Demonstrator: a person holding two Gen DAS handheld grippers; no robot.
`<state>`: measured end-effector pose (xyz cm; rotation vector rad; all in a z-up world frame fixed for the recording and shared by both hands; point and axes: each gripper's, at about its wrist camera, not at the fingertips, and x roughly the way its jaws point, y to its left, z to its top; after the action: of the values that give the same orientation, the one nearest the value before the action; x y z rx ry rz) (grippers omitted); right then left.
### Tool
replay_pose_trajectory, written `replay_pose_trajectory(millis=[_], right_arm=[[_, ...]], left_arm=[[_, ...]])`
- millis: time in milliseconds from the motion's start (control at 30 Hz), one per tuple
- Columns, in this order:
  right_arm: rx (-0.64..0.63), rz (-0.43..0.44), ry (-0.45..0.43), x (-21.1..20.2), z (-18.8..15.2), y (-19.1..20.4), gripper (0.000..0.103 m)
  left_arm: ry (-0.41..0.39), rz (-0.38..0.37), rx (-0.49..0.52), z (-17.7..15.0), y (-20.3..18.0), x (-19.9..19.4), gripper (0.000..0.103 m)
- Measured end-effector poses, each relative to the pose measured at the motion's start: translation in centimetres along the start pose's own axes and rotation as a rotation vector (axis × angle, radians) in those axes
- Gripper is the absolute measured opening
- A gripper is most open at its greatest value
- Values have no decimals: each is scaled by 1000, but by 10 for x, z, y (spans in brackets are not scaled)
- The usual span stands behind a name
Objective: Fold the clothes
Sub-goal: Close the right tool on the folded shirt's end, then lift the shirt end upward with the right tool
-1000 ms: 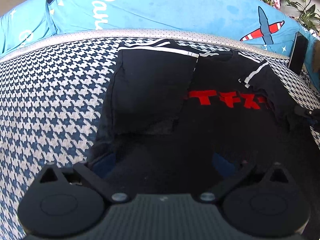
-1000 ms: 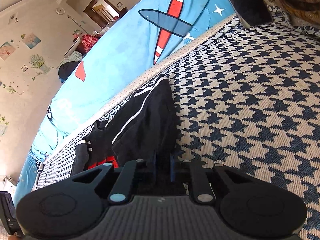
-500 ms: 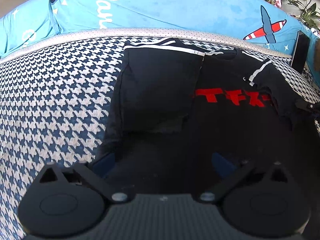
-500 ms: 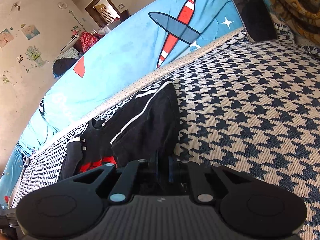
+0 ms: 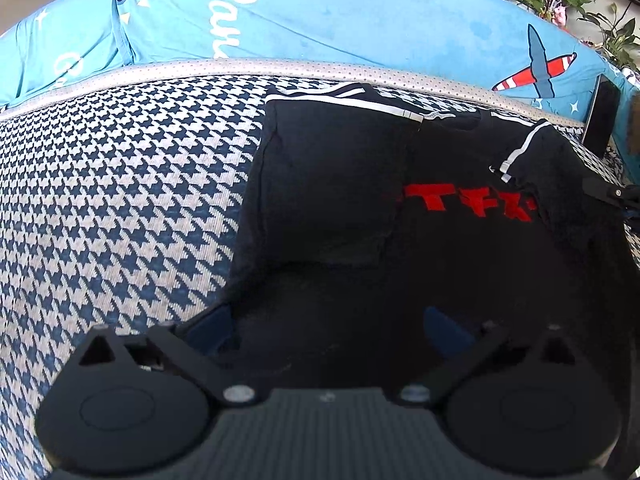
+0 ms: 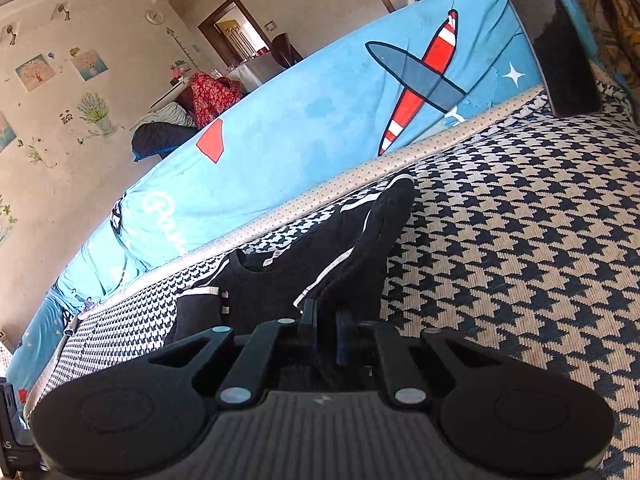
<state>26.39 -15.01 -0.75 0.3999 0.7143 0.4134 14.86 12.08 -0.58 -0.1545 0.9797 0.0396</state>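
Currently, by item:
Garment: a black T-shirt (image 5: 440,248) with red lettering and white-striped sleeves is spread on the houndstooth sofa seat (image 5: 120,200), one side already folded inward.
Sleeve: the other striped sleeve (image 6: 360,248) is seen raised off the seat.
Right tongs (image 6: 326,334): pressed together, pinching black shirt fabric at the sleeve side.
Left tongs (image 5: 328,328): spread wide above the shirt's lower part; nothing is gripped.
Surroundings: a blue aeroplane-print cover (image 5: 360,20) is draped over the sofa back; a dark phone-like slab (image 6: 556,52) is propped against it.
Risk: only a thin pinch is held, so the fabric could slip out; with the hem unpinned, the whole shirt could be dragged and the finished fold disturbed.
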Motion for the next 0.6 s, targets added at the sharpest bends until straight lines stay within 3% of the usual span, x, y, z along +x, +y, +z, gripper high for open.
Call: replay_pose_trajectory(millis=[600], right_arm=[[2,86,-11,24,-5,48,10]], left_arm=[[-1,14,-9,-2,8,-4,103]])
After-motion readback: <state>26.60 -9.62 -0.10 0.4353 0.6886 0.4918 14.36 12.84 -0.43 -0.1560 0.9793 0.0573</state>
